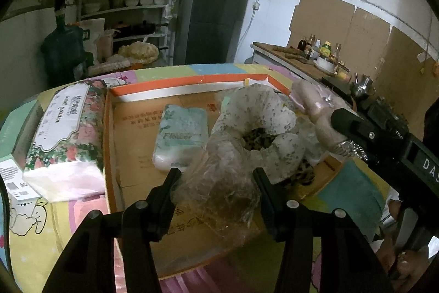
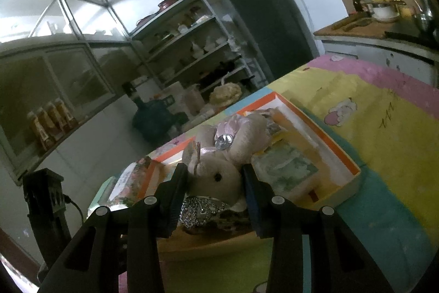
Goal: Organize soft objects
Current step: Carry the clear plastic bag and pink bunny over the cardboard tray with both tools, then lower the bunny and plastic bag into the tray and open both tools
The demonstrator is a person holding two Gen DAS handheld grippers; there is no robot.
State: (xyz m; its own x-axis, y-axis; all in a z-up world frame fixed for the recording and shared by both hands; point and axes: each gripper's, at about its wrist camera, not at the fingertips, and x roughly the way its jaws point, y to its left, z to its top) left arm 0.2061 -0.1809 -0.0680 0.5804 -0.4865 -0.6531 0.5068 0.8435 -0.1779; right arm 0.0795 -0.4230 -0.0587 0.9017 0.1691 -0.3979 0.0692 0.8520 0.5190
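You are working in a cluttered kitchen, with a metal shelf rack and a dark fridge behind a worktop covered by a pastel cartoon-print cloth [image 1: 33,232], and the shallow orange-rimmed cardboard box [image 1: 170,83] in the middle of it is where the soft things are going. Your left gripper [image 1: 216,177] has its jaws closed on a crinkled clear plastic bag [image 1: 216,183] whose far end runs into a floral fabric ring [image 1: 263,111] lying inside the box; your right gripper [image 2: 215,180] has its jaws clamped on the head of a beige plush rabbit [image 2: 219,177], which hangs over the box's near corner with its ears and gem bow pointing toward the middle. Both loads look soft and easily crushed, so I would not squeeze harder. Bring the rabbit down into the free stretch of box floor beside the ring, not on top of it, and let the bag settle before you let go so it does not spring back out. Keep the two grippers well apart; they are near each other over one corner. A pale-green tissue pack [image 1: 181,136] already lies flat in the box, and a rose-print tissue pack [image 1: 65,133] still sits outside, touching the left wall.
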